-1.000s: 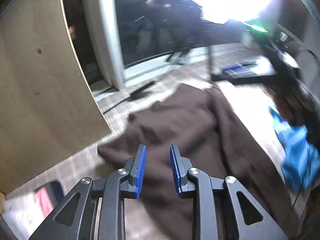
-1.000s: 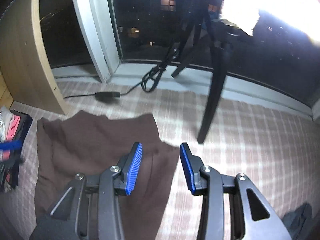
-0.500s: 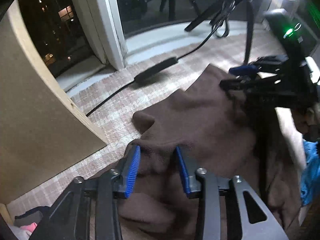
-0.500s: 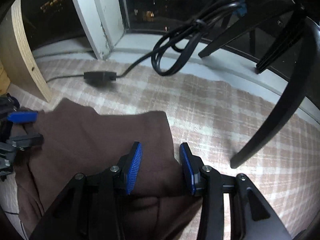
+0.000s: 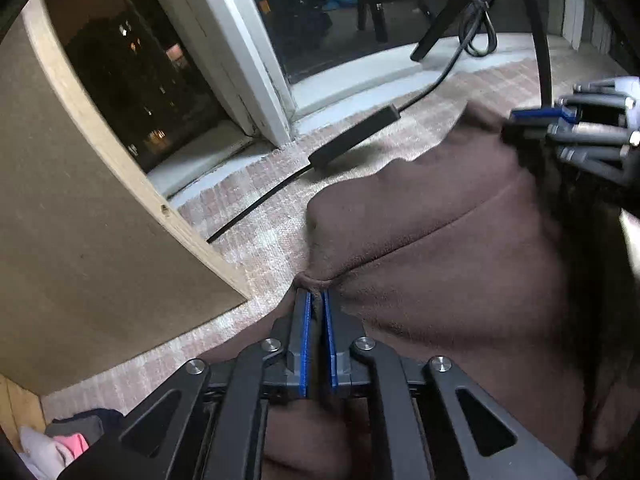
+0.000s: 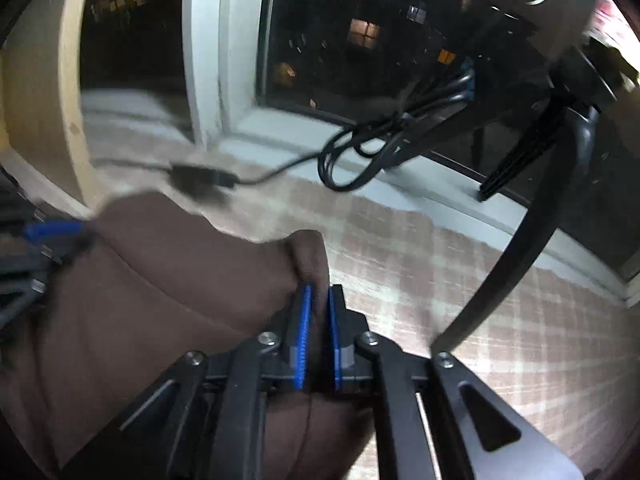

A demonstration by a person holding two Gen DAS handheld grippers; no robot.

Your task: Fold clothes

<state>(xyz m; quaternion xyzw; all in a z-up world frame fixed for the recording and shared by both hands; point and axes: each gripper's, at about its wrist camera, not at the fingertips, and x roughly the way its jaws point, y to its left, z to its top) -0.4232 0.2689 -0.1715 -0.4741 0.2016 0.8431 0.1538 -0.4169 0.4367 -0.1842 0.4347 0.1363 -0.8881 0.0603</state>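
Two grips made, no fold visible yet. Left gripper [image 5: 316, 312] clenched on bunched edge of brown garment [image 5: 460, 264]; right gripper [image 6: 318, 308] clenched on opposite bunched corner. Garment on checked carpet floor [image 6: 500, 300], toward window-side edge, near cable adapter [image 5: 354, 136]. Remaining, by judgement: lift, fold, flatten. Right view blurred; no brand, label or writing legible.

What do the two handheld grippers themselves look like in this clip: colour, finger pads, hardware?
Both look alike: the left gripper and right gripper have matte black linkage arms with triangular cut-outs, silver round pivot screws, and two narrow fingers faced with bright blue ribbed pads. No cables, markings or sleeves are visible.
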